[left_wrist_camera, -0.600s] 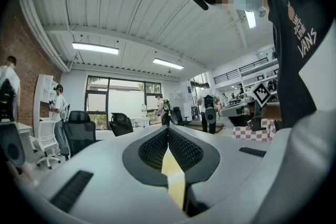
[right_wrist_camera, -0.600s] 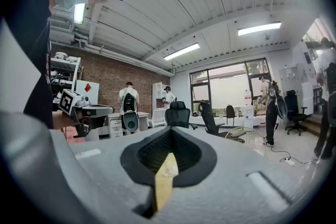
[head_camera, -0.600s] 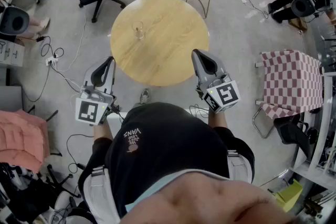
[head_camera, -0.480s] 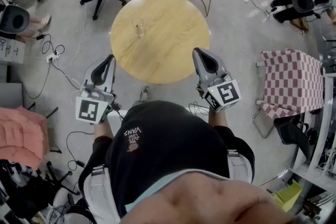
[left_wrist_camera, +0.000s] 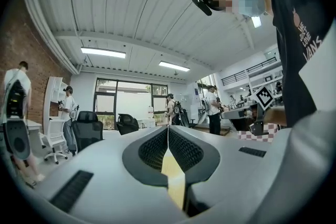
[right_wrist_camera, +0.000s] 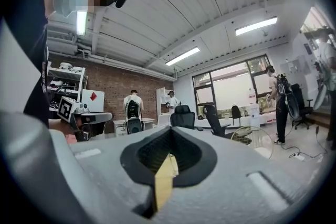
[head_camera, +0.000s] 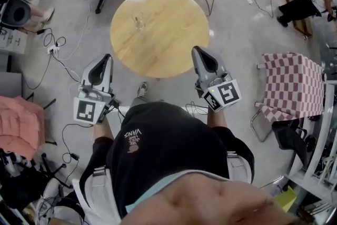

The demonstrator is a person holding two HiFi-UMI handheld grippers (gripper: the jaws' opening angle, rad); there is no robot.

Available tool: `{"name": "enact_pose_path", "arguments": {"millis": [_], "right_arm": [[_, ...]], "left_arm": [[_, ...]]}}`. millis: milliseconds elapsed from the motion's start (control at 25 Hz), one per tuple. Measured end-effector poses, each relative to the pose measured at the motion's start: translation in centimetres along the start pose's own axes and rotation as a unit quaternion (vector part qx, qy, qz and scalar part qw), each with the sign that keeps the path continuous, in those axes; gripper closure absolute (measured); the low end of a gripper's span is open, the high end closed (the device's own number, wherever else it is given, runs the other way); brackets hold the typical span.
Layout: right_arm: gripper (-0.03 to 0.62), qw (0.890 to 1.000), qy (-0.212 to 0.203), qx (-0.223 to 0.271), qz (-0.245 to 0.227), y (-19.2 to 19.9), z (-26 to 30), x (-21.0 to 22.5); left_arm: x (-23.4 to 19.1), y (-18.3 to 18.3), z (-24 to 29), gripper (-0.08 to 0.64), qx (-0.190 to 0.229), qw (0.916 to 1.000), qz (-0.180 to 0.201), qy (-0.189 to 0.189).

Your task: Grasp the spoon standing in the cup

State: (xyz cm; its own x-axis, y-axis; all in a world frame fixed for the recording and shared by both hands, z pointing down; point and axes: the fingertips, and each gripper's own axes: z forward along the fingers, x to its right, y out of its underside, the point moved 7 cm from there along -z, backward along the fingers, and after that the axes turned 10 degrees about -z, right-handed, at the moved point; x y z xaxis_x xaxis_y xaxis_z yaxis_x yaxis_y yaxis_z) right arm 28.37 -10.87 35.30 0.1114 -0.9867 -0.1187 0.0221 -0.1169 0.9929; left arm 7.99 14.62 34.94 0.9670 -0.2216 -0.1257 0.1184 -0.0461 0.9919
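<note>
My left gripper (head_camera: 103,58) has its jaws pressed together with nothing between them, and the left gripper view shows only the room beyond. My right gripper (head_camera: 199,50) is the same, closed on itself and empty. Both hover at the near edge of the round wooden worktop (head_camera: 174,39), one at each side, both pointing away from me. The cup (head_camera: 138,22), a clear glass, stands on the far left part of the worktop, well apart from both grippers. It lies ahead and to the right of the left gripper, and ahead and well to the left of the right one. The left looks nearer. I cannot pick out the spoon at this size; I judge that it stands roughly upright, so the jaws must open first.
</note>
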Motion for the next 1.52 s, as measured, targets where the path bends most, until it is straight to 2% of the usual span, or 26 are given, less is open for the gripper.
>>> {"name": "enact_pose_path", "arguments": {"millis": [80, 240, 440, 600, 800, 880, 1040, 1160, 1280, 1400, 1520], "right_arm": [[0.595, 1.000, -0.009, -0.003, 0.004, 0.4, -0.7, -0.2], [0.595, 1.000, -0.021, -0.011, 0.010, 1.1, -1.1, -1.2], [0.595, 1.000, -0.013, -0.012, 0.019, 0.8, -0.8, -2.8], [0.595, 1.000, 0.006, -0.011, 0.016, 0.0, 0.9, -4.0], [0.595, 0.999, 0.020, 0.003, 0.029, -0.6, 4.7, -6.6], [0.595, 0.999, 0.028, -0.005, 0.026, -0.7, 6.4, -8.0], [0.595, 0.999, 0.036, 0.002, 0.032, -1.6, 9.8, -10.7], [0.595, 0.998, 0.049, 0.006, 0.031, -1.8, 11.8, -12.3], [0.595, 0.997, 0.066, -0.001, 0.031, -1.7, 13.2, -13.7], [0.595, 0.995, 0.089, -0.022, 0.032, -1.1, 14.0, -15.1], [0.595, 0.994, 0.100, -0.012, 0.046, -1.0, 14.6, -16.3]], "left_arm": [[0.8, 0.5, -0.7, 0.561, 0.010, 0.9999, -0.002, -0.004], [1.8, 1.7, -2.0, 0.561, -0.007, 0.9998, -0.012, -0.015], [0.6, 2.0, -2.9, 0.561, 0.005, 0.9996, -0.025, -0.006], [-2.0, 1.0, -3.3, 0.561, 0.019, 0.9996, -0.014, 0.015], [-6.5, 0.4, -4.3, 0.561, -0.004, 0.9997, -0.013, 0.022], [-8.9, 0.1, -4.8, 0.561, -0.004, 0.9994, -0.019, 0.028], [-13.4, -0.4, -5.5, 0.561, 0.020, 0.9978, -0.017, 0.061], [-16.0, -0.7, -5.6, 0.561, -0.003, 0.9977, -0.022, 0.064], [-18.6, -0.8, -5.8, 0.561, 0.007, 0.9958, -0.017, 0.090], [-20.9, -0.9, -6.1, 0.561, -0.013, 0.9955, -0.009, 0.094], [-22.4, -0.7, -6.2, 0.561, -0.016, 0.9939, 0.005, 0.109]]}}
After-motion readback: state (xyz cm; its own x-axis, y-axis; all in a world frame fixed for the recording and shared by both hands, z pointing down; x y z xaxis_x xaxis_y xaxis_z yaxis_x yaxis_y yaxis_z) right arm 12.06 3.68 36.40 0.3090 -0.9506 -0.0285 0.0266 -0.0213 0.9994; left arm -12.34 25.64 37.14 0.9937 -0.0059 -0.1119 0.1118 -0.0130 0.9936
